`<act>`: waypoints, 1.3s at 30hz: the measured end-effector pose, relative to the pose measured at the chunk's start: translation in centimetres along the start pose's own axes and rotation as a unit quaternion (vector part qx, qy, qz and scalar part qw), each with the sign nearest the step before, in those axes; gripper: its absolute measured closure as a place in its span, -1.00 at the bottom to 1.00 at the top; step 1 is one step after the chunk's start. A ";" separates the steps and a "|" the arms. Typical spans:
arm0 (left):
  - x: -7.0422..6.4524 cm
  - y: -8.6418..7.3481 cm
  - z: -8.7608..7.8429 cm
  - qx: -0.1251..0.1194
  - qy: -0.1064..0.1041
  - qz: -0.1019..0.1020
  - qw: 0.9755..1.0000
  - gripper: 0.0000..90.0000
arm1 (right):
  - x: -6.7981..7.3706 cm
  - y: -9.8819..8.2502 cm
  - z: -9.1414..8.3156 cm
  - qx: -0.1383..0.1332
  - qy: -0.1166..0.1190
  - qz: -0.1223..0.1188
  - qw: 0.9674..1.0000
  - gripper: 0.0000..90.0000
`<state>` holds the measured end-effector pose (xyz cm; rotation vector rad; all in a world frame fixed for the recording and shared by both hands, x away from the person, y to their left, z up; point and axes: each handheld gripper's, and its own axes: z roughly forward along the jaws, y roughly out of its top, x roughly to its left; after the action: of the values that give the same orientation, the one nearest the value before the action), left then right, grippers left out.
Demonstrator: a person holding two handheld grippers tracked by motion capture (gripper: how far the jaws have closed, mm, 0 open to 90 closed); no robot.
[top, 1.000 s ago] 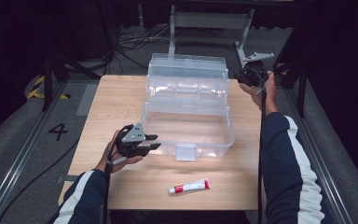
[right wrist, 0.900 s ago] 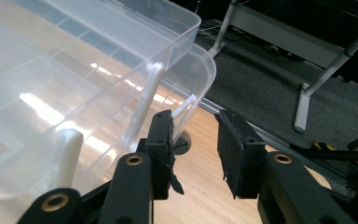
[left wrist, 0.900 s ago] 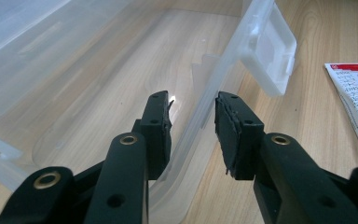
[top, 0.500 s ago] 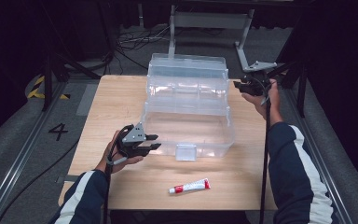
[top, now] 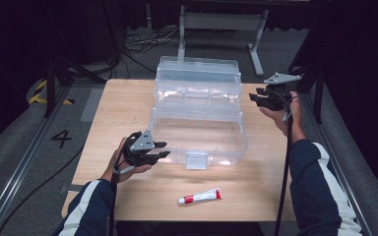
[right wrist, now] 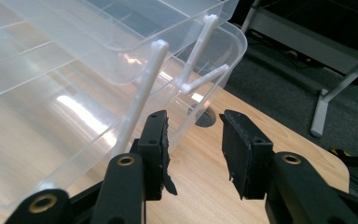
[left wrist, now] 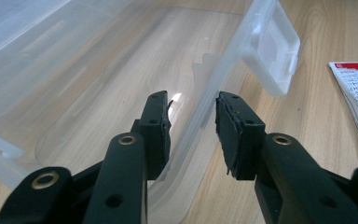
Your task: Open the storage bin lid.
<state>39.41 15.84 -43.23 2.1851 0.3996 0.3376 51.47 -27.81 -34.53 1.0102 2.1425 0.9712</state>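
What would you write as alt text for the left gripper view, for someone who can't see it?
The left gripper has its two black jaws astride the front wall of a clear plastic box on a wooden table, one inside and one outside, with gaps showing beside the wall. A white latch hangs on that wall, and a red and white tube lies at right.

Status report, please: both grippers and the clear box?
Left gripper fingers astride the clear box front wall. Right gripper just opening, nothing between. Tube lies apart.
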 end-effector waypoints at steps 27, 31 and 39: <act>-0.2 0.1 0.1 0.005 0.003 0.001 1.000 0.44 | 3.0 -3.6 -4.1 0.008 0.045 -0.036 0.998 0.19; -0.2 0.1 0.1 0.005 0.003 0.001 1.000 0.44 | 3.3 -4.3 -4.7 0.007 0.052 -0.038 0.998 0.19; -0.2 0.1 0.1 0.005 0.003 0.000 1.000 0.44 | 3.8 -6.1 -6.0 0.010 0.070 -0.040 0.997 0.17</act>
<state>39.29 15.61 -43.20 2.1937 0.4046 0.3429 42.56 -29.68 -36.67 0.8817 2.2938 1.0106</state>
